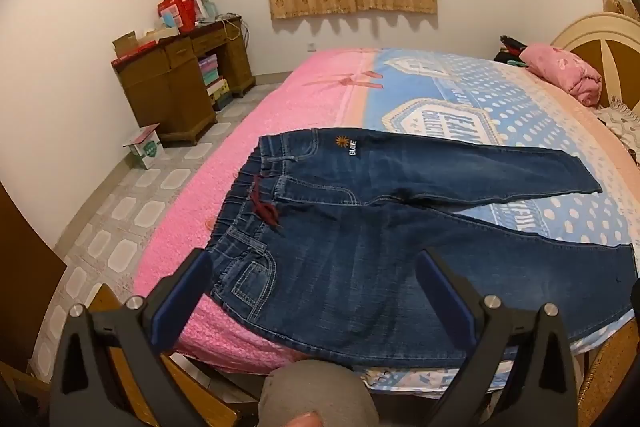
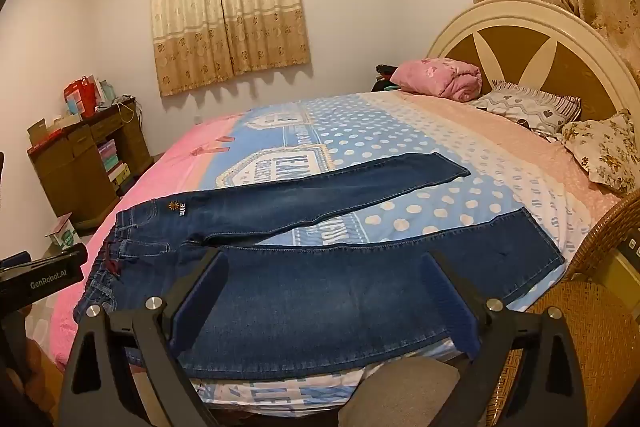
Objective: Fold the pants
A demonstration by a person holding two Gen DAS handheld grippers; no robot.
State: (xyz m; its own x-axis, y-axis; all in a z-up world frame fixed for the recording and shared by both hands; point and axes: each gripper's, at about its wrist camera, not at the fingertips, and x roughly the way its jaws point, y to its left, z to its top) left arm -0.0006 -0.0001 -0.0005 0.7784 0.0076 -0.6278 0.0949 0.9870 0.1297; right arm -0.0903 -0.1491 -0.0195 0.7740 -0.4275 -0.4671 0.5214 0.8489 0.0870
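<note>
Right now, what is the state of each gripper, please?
Left gripper: open, holding nothing, above the jeans.
Right gripper: open, holding nothing, above the jeans.

The bed (image 1: 320,95) is being viewed downward from its near edge by both wrist cameras. The jeans (image 1: 360,227), close below, are being shared: waistband end left, legs right.

The bed (image 2: 460,131) wears a pink, blue and peach cover. Dark blue jeans (image 2: 320,287) lie flat on it near the front edge, legs spread in a V toward the headboard end. A rolled pink blanket (image 2: 440,77) and two pillows (image 2: 532,107) rest by the headboard.
</note>
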